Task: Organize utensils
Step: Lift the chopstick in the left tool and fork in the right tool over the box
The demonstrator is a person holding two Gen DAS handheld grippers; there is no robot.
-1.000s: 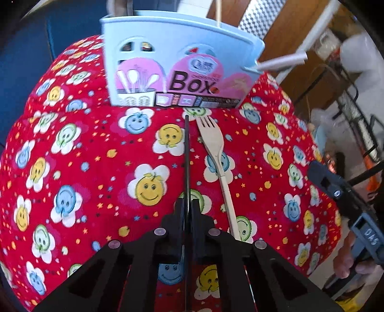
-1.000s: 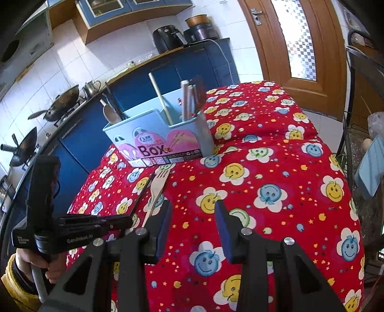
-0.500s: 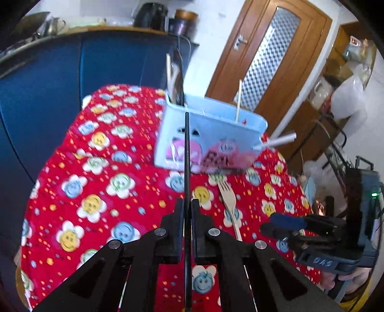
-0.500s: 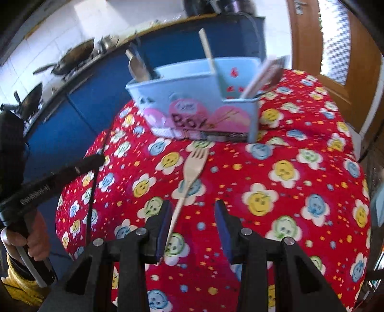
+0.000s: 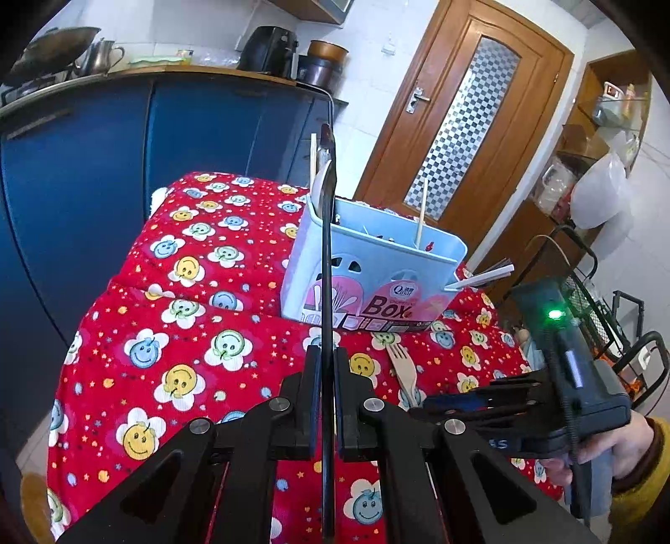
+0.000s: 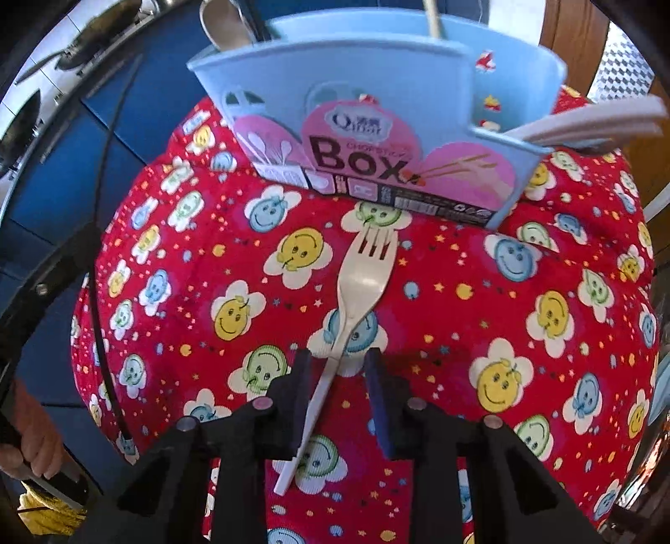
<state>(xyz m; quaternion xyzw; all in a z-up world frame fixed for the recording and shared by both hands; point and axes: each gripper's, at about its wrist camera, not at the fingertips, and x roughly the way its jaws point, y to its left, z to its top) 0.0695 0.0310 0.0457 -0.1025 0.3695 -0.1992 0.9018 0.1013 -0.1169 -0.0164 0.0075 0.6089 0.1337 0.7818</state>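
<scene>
A pale wooden fork point(image 6: 364, 276) lies on the red smiley-flower tablecloth point(image 6: 502, 334), tines toward the light blue utensil box point(image 6: 377, 83). My right gripper point(image 6: 337, 364) points down over the fork's handle. Its jaws are closing with the handle between them, near the left finger, and the pads are not pressing on it. My left gripper point(image 5: 328, 360) is shut on a thin black utensil point(image 5: 326, 251), held above the cloth and pointing toward the box point(image 5: 377, 272). The left wrist view also shows the fork point(image 5: 404, 372) and the right gripper point(image 5: 460, 401).
The box holds a metal spoon point(image 6: 222, 25), chopsticks and pale handles point(image 6: 586, 121) jutting from its right corner. Blue cabinets point(image 5: 83, 167) with pans and a kettle stand behind the table. At the right are a wooden door point(image 5: 460, 125) and a wire rack point(image 5: 586, 293).
My left gripper rose and tipped up with the black utensil. My right gripper swung down over the fork until its jaws straddle the handle, and the jaws narrowed.
</scene>
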